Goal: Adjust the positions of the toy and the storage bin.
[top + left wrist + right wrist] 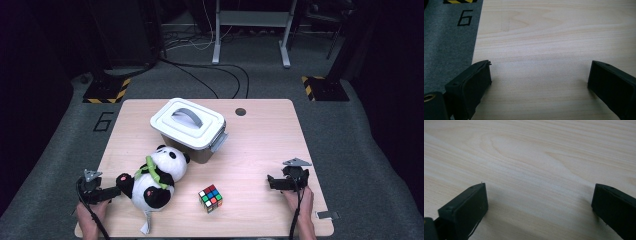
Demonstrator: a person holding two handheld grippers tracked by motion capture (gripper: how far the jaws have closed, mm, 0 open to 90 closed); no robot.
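Observation:
A panda plush (pixel 155 180) with a green scarf lies on its back at the front left of the wooden table (pixel 265 140). Behind it stands a grey box with a white handled lid (pixel 189 127), its latch facing right. A colour cube (pixel 210 198) sits near the front middle. My left gripper (pixel 100 193) rests at the front left corner, just left of the panda's paw, jaws open over bare wood (pixel 540 72). My right gripper (pixel 287 182) sits at the front right, open as well, with nothing between its jaws (pixel 539 195).
A dark round hole (pixel 240 111) marks the table's far edge. A small metal clip (pixel 325 215) lies by the front right corner. The grey floor carries a "6" marking (pixel 102 121), (pixel 465 18) left of the table; stand bases and cables lie beyond.

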